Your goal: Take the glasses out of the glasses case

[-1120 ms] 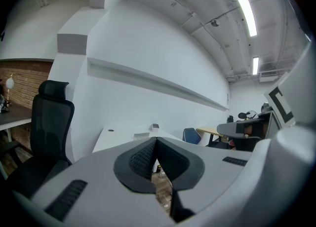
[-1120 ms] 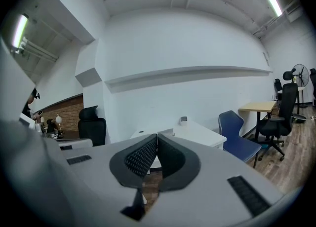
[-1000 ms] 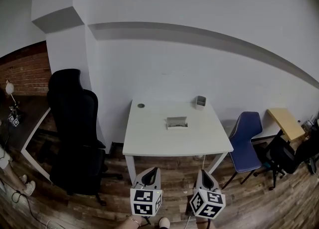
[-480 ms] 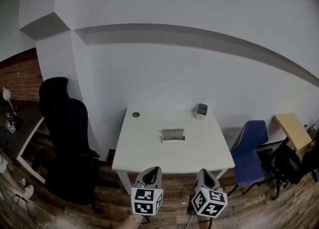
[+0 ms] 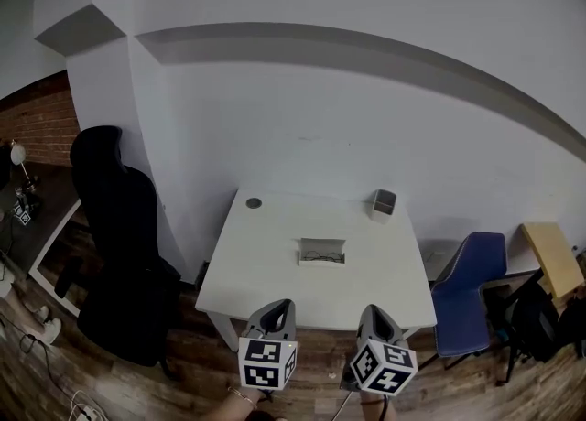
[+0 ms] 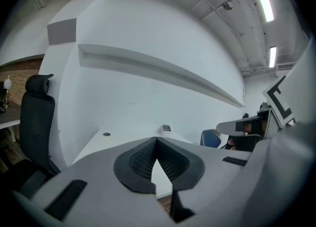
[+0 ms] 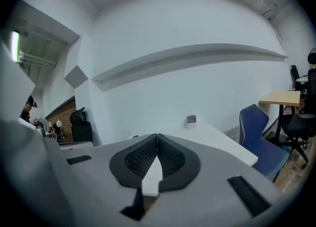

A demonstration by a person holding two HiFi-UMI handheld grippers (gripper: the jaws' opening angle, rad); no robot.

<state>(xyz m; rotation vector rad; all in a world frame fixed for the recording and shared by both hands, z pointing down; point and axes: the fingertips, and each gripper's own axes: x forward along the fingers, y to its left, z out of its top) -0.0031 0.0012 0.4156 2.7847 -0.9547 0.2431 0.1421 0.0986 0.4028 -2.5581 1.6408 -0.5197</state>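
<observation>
The glasses case (image 5: 322,251) lies open near the middle of the white table (image 5: 275,277), with dark-framed glasses inside it. Both grippers hang low in the head view, short of the table's front edge and well away from the case. My left gripper (image 5: 279,306) is shut with nothing in it, its pads meeting at the tip (image 6: 156,140). My right gripper (image 5: 370,311) is also shut and empty, its jaws closed together (image 7: 157,136). Neither gripper view shows the case; the jaws hide it.
A small grey cup (image 5: 383,203) stands at the table's back right corner and a dark round disc (image 5: 254,202) at the back left. A black office chair (image 5: 114,236) stands left of the table, a blue chair (image 5: 469,286) and a wood-topped desk (image 5: 551,257) to the right. A white wall runs behind.
The head view has shifted and the table now sits a little closer and lower in it. Both grippers stay shut and low in the view.
</observation>
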